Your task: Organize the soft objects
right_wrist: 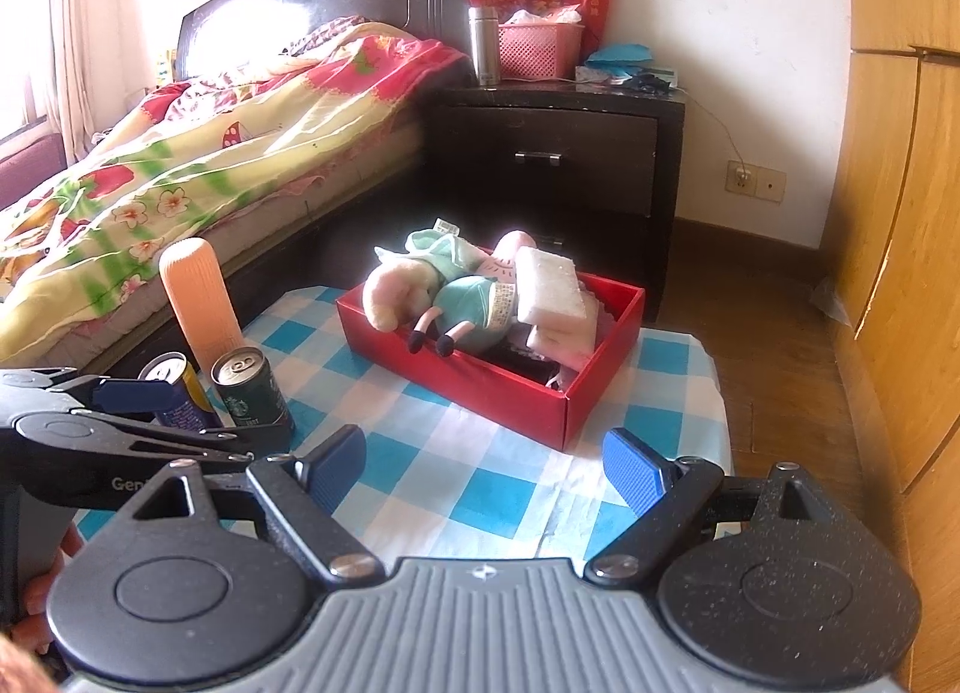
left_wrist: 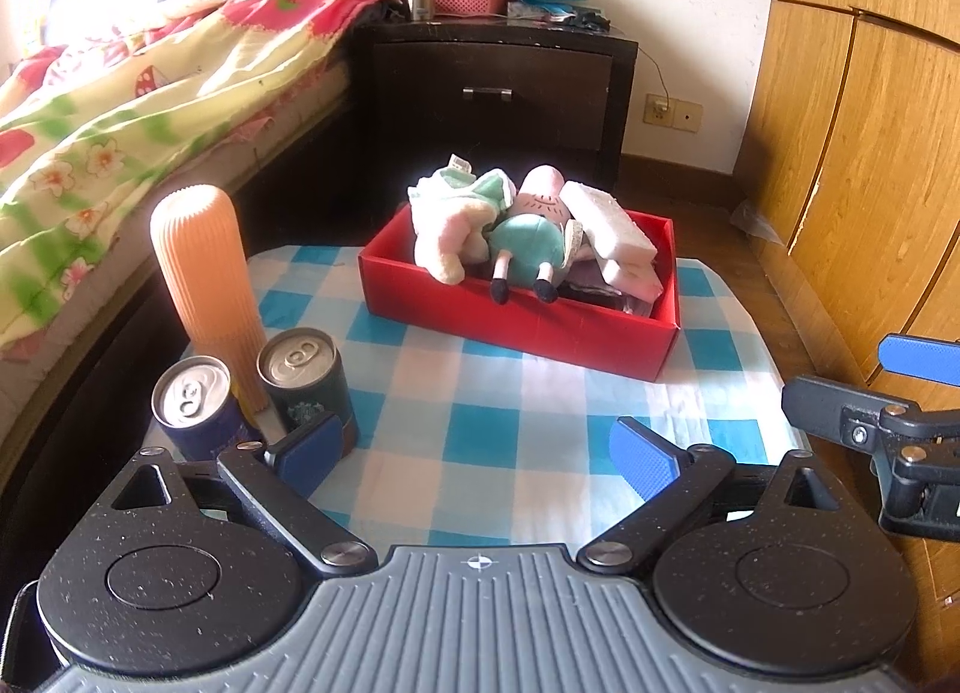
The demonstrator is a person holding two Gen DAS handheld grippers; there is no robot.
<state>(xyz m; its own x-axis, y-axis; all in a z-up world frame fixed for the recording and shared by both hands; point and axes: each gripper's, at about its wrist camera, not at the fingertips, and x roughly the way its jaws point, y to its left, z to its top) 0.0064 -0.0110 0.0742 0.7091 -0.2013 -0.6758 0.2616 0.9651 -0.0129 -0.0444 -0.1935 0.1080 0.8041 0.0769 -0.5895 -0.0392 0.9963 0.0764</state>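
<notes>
The left hand-held gripper (left_wrist: 477, 462) hangs low over the near edge of the desk (left_wrist: 480, 417), its blue-padded fingers spread wide with nothing between them; the right hand-held gripper (right_wrist: 483, 471) sits beside it, likewise spread and empty, above the blue-and-white checked cloth (right_wrist: 480, 477); just past the left fingers stand two drink cans, a dark blue can (left_wrist: 195, 405) and a green Starbucks can (left_wrist: 306, 372), touching a tall ribbed orange bottle (left_wrist: 207, 285) behind them; further back on the cloth rests a red box (left_wrist: 528, 321), holding the soft things piled together: a pale pink-and-mint plush toy (left_wrist: 456, 219), a Peppa Pig doll in a teal dress (left_wrist: 531, 240) with its legs over the front wall, and a white sponge block (left_wrist: 606, 219) lying on folded pink cloth (left_wrist: 636, 276); a bed (right_wrist: 180, 165) lies to the left, a dark nightstand (right_wrist: 570, 153) behind the box.
</notes>
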